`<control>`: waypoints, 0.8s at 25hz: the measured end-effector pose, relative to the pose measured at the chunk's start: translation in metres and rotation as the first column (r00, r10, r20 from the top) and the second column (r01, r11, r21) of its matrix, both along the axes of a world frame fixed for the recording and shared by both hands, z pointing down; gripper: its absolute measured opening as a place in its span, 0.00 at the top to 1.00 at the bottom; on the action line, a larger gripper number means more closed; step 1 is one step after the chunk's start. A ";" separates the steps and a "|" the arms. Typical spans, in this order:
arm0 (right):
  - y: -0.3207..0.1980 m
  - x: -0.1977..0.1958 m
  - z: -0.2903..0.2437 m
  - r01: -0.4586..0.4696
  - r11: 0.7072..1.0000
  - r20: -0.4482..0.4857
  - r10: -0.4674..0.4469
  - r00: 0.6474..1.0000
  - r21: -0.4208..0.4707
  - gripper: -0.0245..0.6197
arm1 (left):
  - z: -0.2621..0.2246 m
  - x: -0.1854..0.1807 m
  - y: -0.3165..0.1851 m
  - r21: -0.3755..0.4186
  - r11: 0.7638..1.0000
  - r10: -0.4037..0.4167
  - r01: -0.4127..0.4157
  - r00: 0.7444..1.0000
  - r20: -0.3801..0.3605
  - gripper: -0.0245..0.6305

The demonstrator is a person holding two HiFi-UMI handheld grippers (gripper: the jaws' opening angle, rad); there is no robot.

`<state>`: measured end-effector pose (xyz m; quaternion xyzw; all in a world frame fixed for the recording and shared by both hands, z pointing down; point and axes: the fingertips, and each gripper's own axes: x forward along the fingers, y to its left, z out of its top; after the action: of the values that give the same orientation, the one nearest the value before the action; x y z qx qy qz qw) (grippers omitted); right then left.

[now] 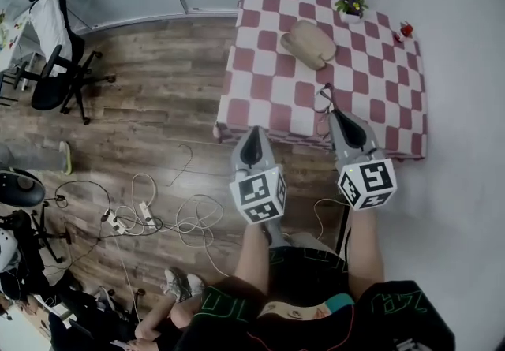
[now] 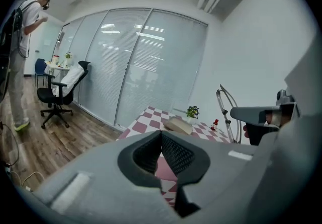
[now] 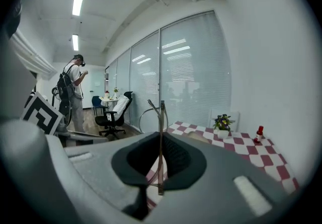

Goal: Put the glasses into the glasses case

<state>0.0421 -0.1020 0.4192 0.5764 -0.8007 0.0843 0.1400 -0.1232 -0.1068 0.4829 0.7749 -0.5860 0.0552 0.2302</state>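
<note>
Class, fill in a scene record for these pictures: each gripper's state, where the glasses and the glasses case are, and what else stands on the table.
Left gripper: jaws together, nothing between them
Right gripper: shut on the glasses, which stick out beyond its jaws
Glasses case: tan, lying on the checked table, apart from both grippers
Other things on the table: potted plant and small red bottle, near the far edge
Task stage: glasses not yet in the case
</note>
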 end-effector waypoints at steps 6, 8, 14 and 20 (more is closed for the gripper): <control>-0.028 -0.015 -0.017 -0.007 0.999 -0.058 0.009 0.998 0.033 0.93 | -0.007 -0.007 -0.030 0.014 1.000 0.008 -0.007 0.999 -0.037 0.95; -0.034 -0.013 -0.027 -0.038 0.997 -0.070 0.043 0.997 0.067 0.93 | -0.011 -0.009 -0.037 0.023 1.000 0.008 -0.007 0.999 -0.049 0.95; -0.051 -0.016 -0.058 -0.040 0.990 -0.108 0.055 0.993 0.133 0.93 | -0.036 -0.018 -0.059 0.089 0.996 0.007 -0.002 0.998 -0.057 0.95; -0.063 -0.014 -0.087 -0.024 0.982 -0.163 0.055 0.985 0.186 0.93 | -0.056 -0.011 -0.079 0.161 0.987 0.019 -0.012 0.999 -0.041 0.95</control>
<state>0.0285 -0.1653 0.3319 0.6077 -0.7788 -0.0357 0.1515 -0.1345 -0.1861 0.4265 0.7966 -0.5774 -0.0071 0.1789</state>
